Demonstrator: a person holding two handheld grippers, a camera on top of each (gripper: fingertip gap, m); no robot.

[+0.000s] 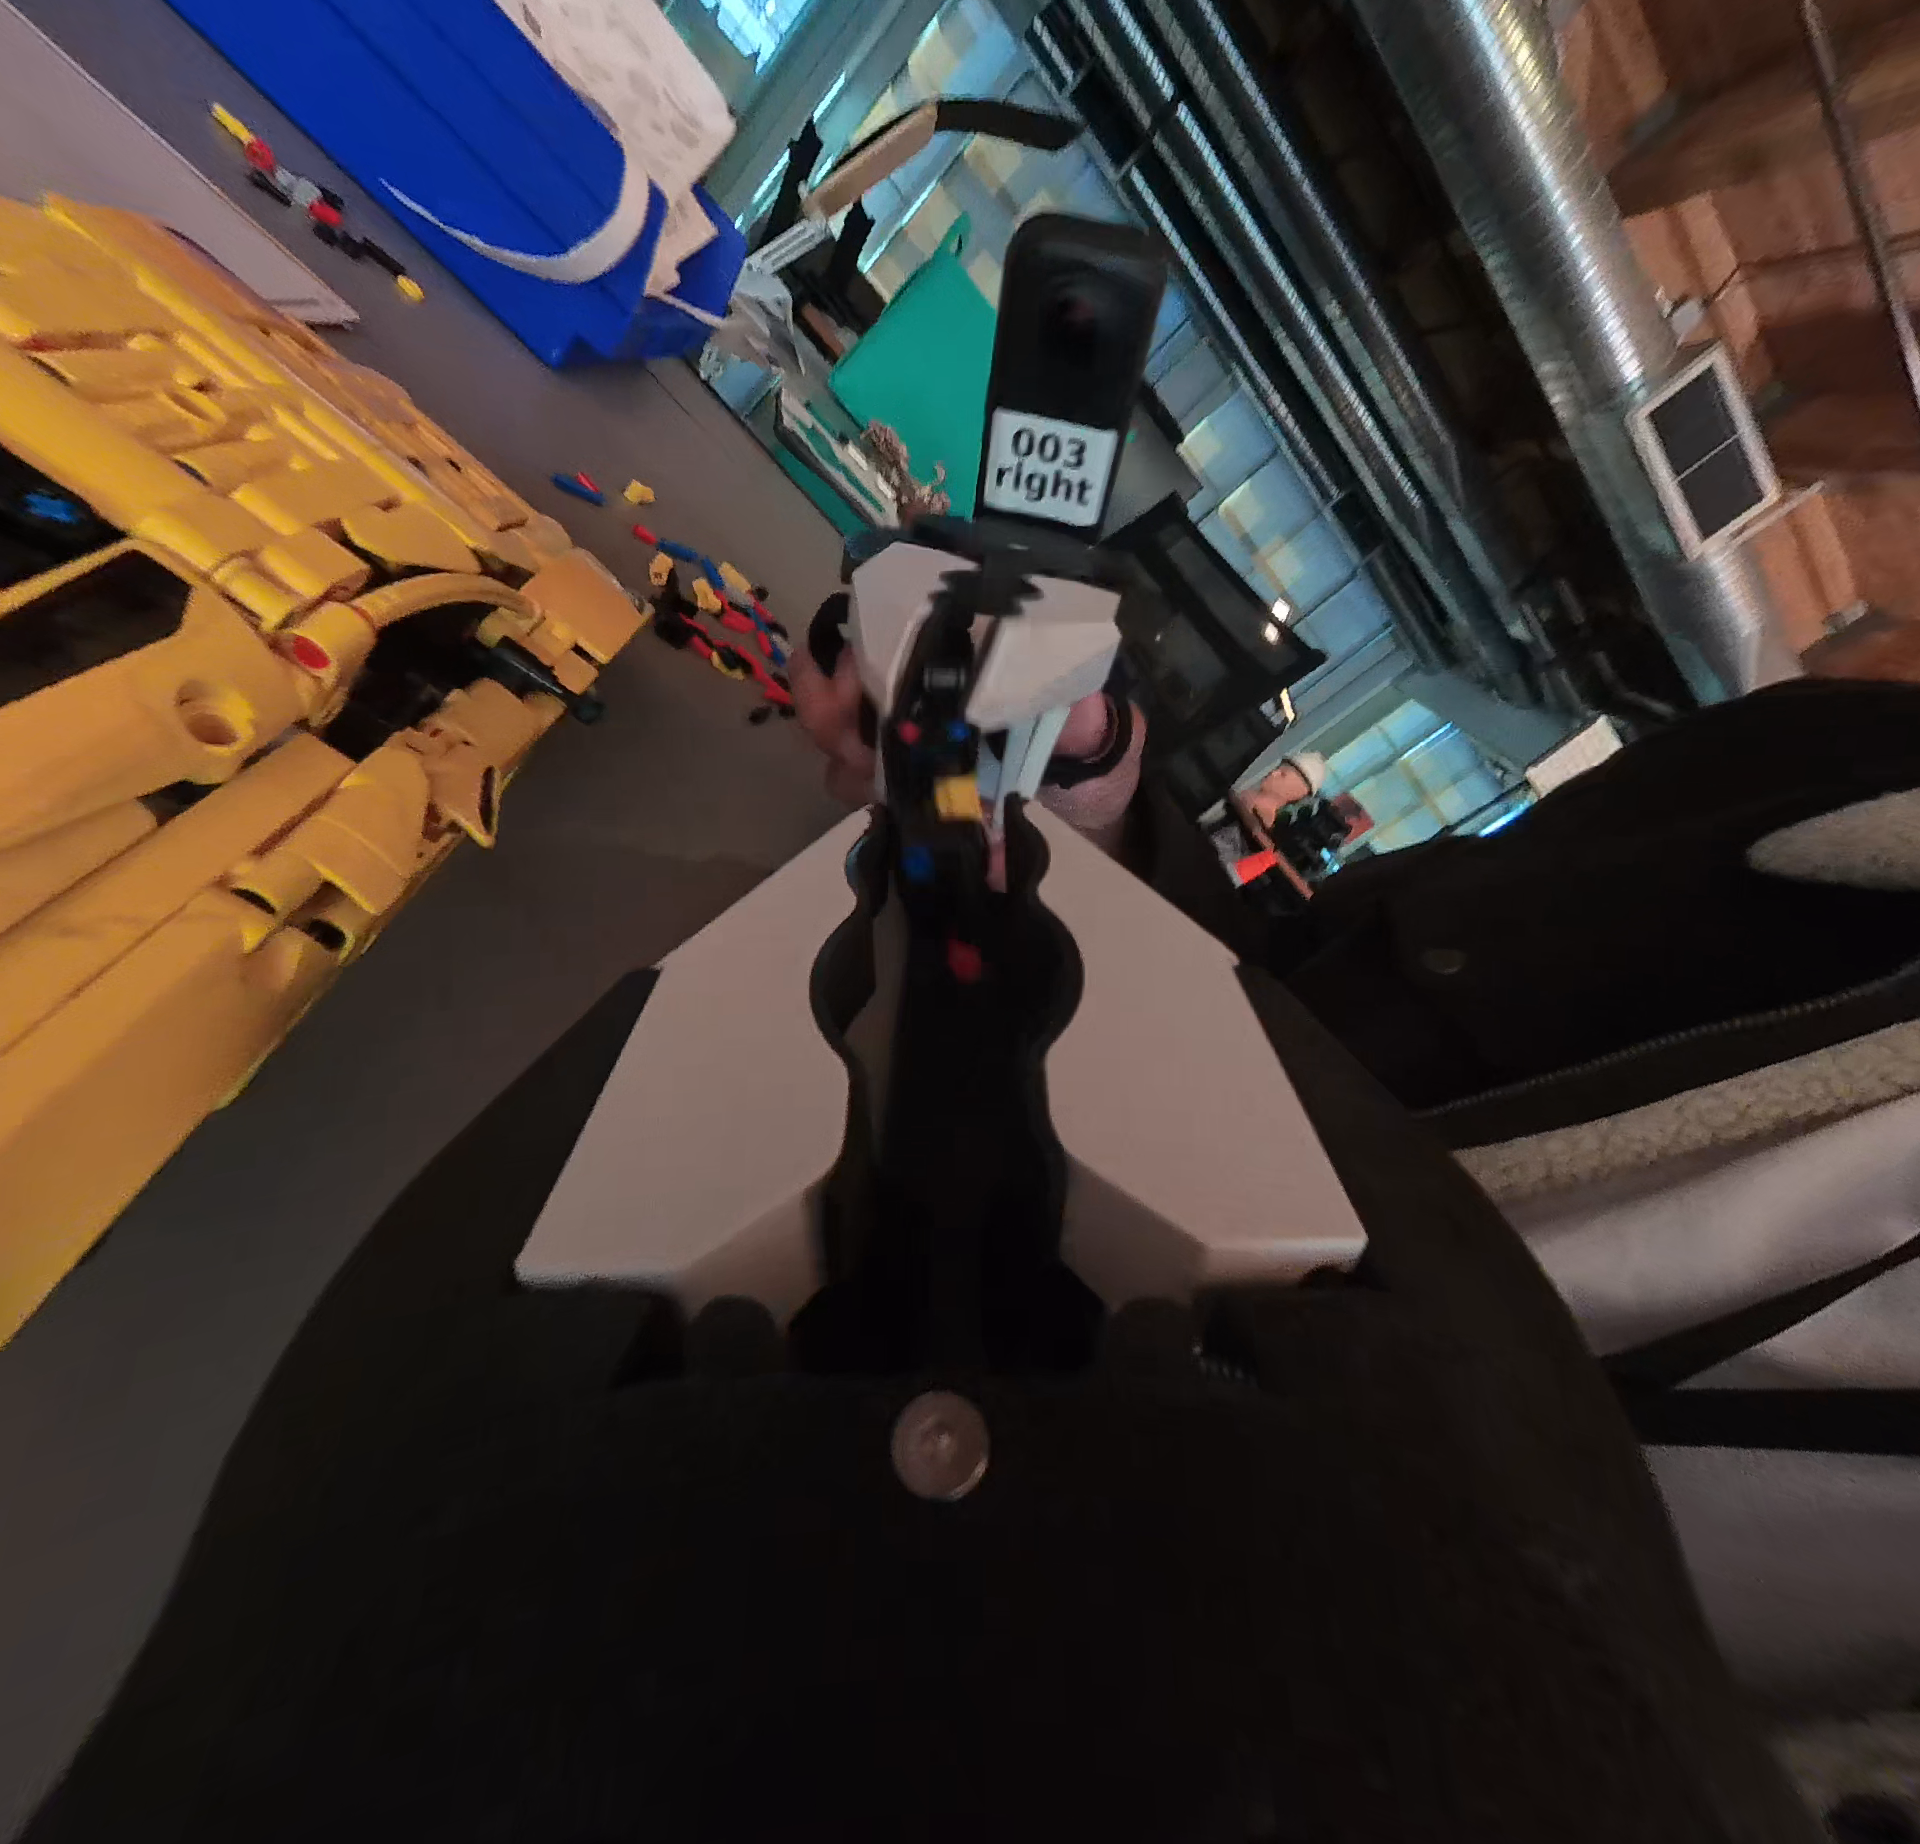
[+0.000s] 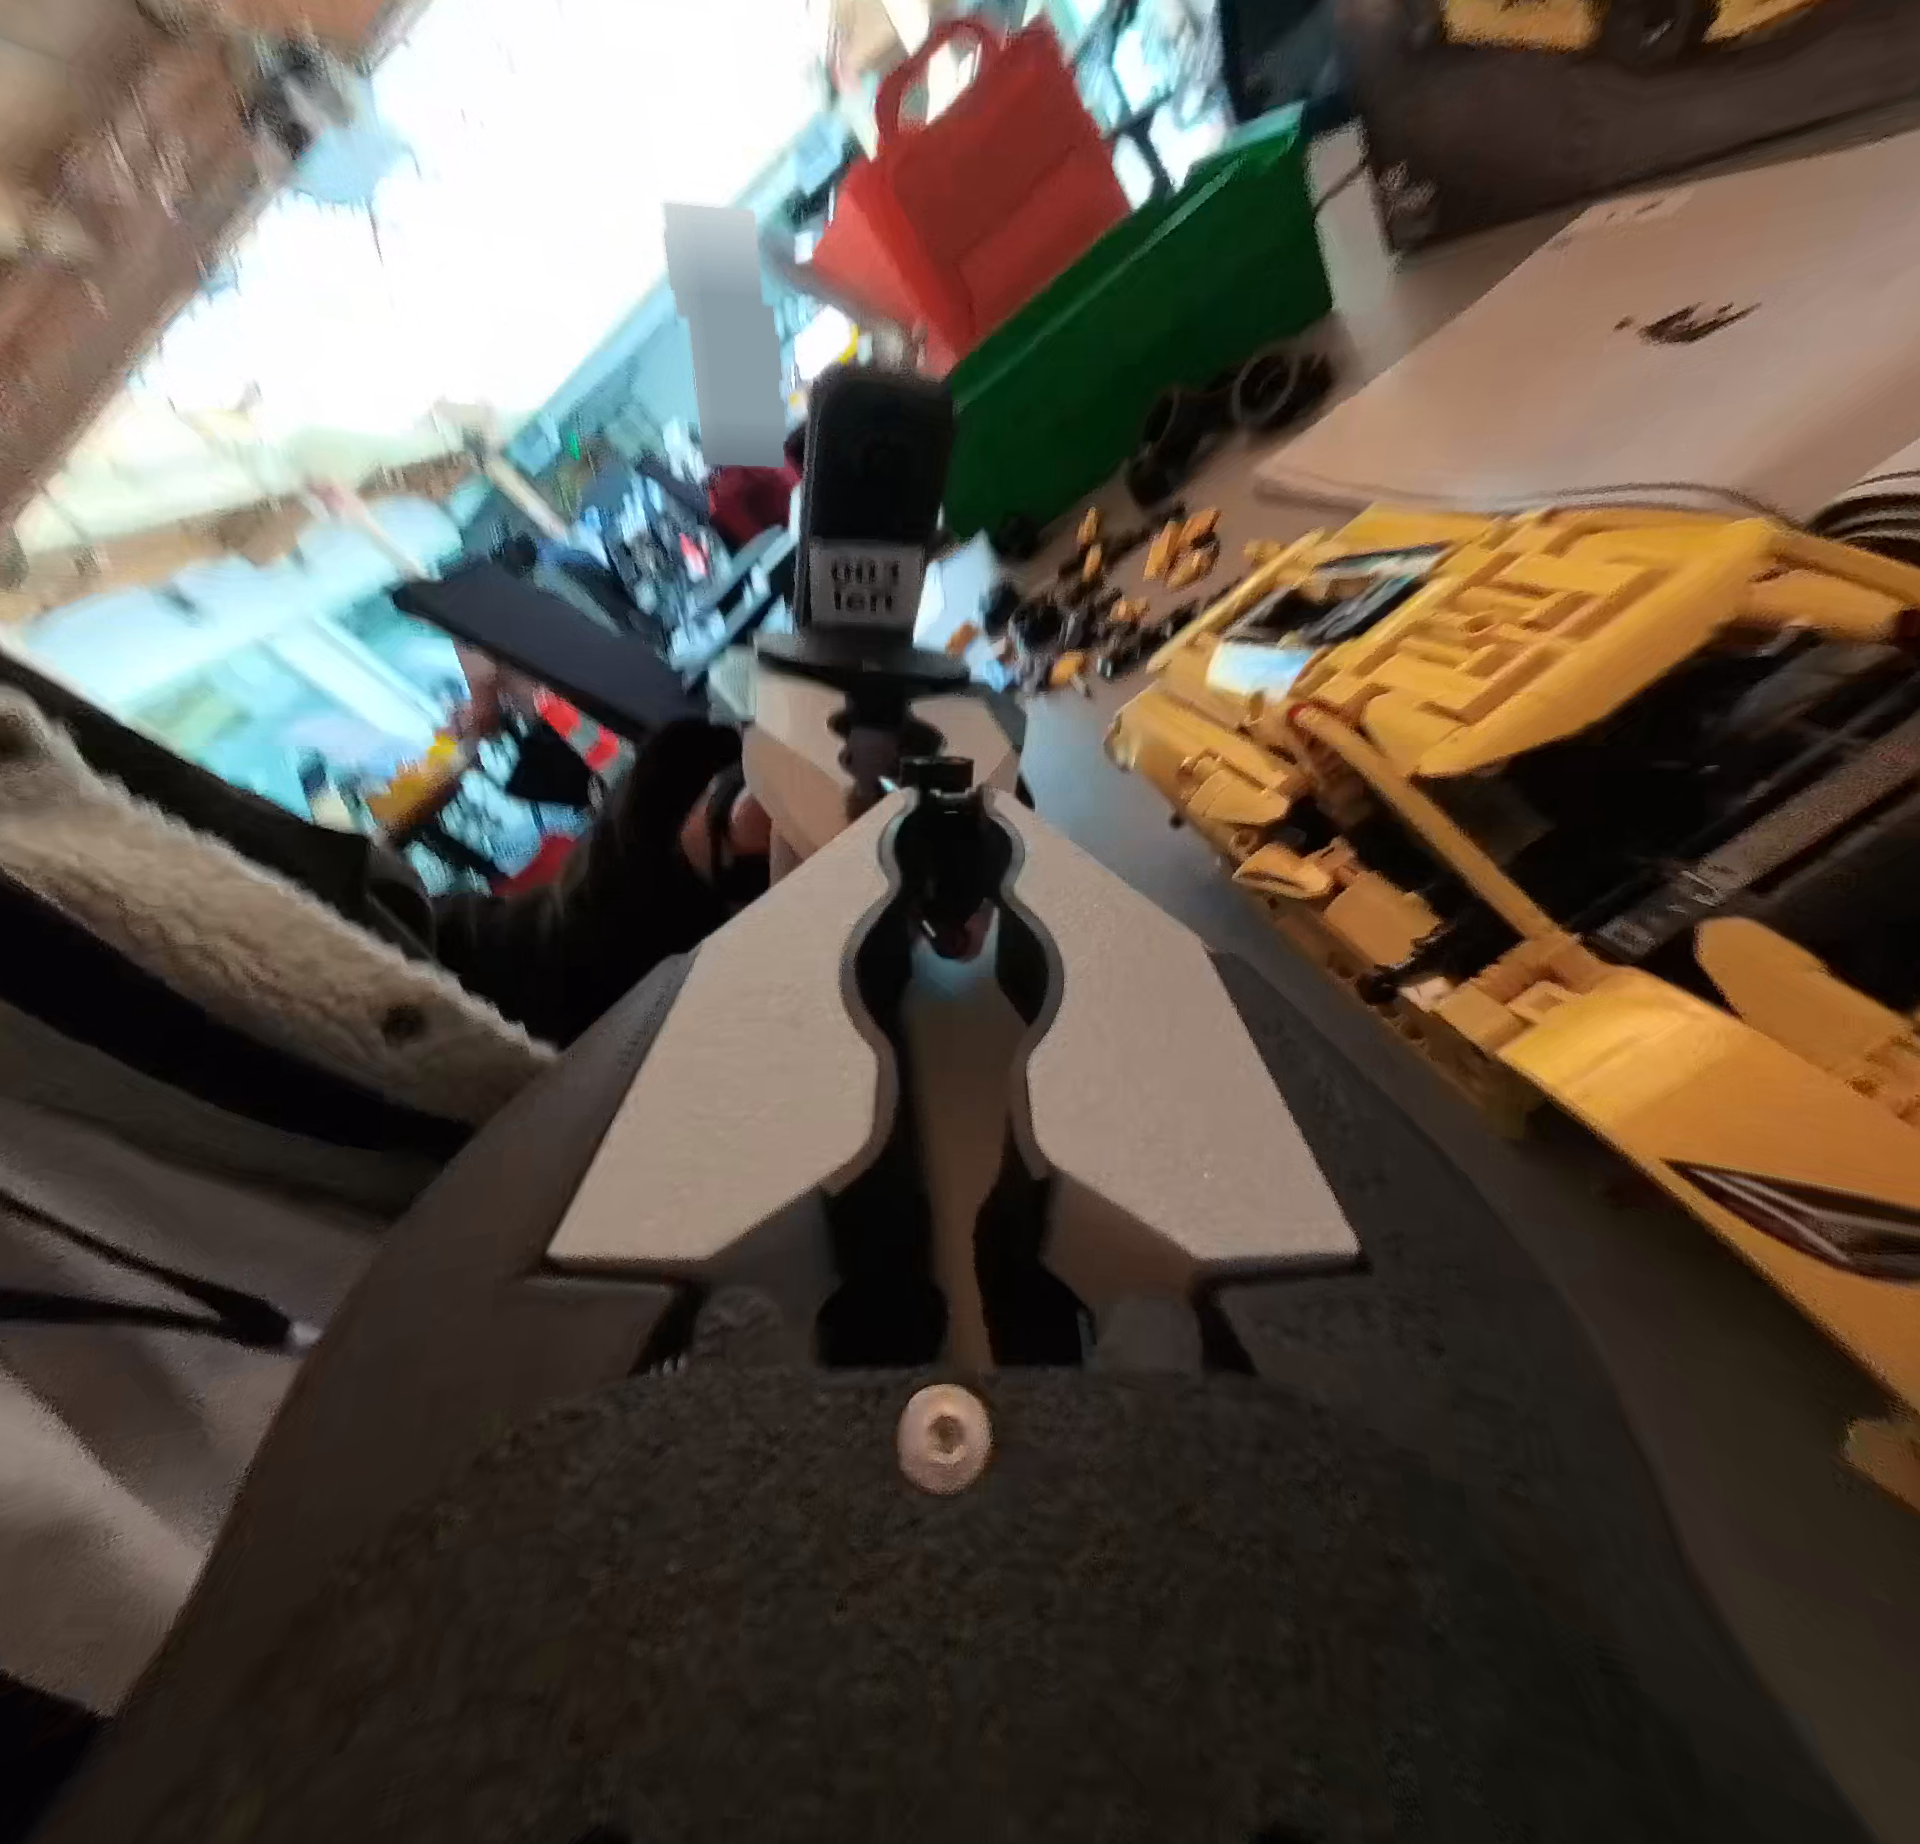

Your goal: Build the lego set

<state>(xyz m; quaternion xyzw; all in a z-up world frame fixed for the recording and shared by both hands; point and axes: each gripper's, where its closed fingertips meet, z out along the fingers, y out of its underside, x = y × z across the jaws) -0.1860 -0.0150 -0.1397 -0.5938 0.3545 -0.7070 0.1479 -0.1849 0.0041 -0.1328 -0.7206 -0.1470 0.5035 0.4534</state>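
Note:
A black lego sub-assembly (image 1: 940, 973) with blue, red and yellow pins is held in the air between both grippers, which face each other. My left gripper (image 1: 940, 838) is shut on its near end. My right gripper (image 1: 961, 672) shows opposite in the left wrist view, gripping the far end. In the right wrist view my right gripper (image 2: 943, 820) is shut on the black sub-assembly (image 2: 940, 875), with the left gripper (image 2: 883, 755) just beyond. The large yellow lego car (image 1: 260, 651) lies on the dark table, to the left there and to the right in the right wrist view (image 2: 1507, 755).
Loose small lego pieces (image 1: 717, 610) lie near the car's end, with more in the right wrist view (image 2: 1122, 589). A blue bin (image 1: 468, 132), a green bin (image 2: 1143, 340), a red bag (image 2: 977, 184), black wheels (image 2: 1236, 402) and a white box (image 2: 1558, 392) stand behind. A person's jacket (image 1: 1662, 963) is close. My two grippers' fingertips are within a few centimetres of each other.

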